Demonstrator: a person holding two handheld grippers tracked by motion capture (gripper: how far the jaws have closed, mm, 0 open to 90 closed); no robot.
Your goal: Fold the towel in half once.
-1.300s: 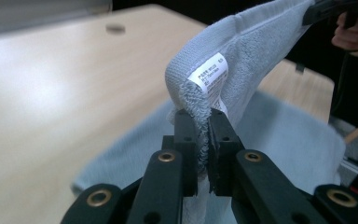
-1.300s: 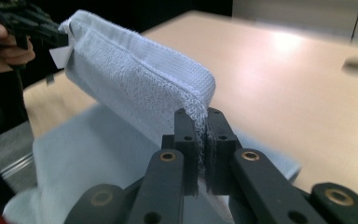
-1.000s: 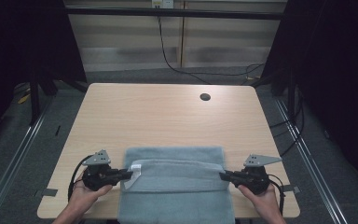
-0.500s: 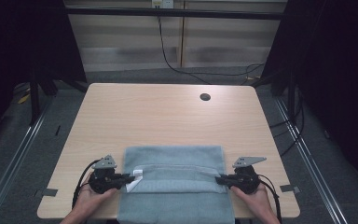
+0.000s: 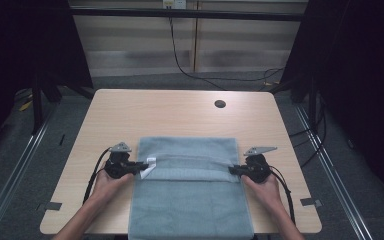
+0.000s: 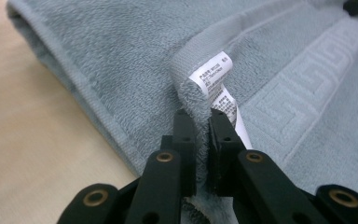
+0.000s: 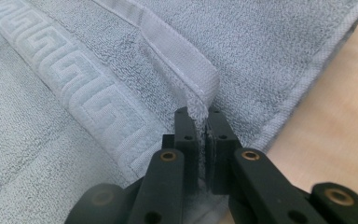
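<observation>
Towel [image 5: 190, 195], grey-blue, lies folded on the near middle of the wooden table [image 5: 180, 115], overhanging its near edge. Left gripper [image 5: 141, 166] pinches its left corner by the white label [image 6: 216, 81]; right gripper [image 5: 232, 170] pinches the right corner.

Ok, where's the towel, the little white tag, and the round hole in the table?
towel [image 5: 190, 205], high view, its flat front part.
white tag [image 6: 213, 74], left gripper view, the printed upper fold.
round hole [image 5: 220, 104], high view, its dark middle near the table's far edge.

The towel's [image 5: 190, 200] near end runs off the high view's bottom edge. The print on its label [image 6: 213, 74] is too small to read. The pinched corners are hidden between the fingers [image 7: 186, 135].
</observation>
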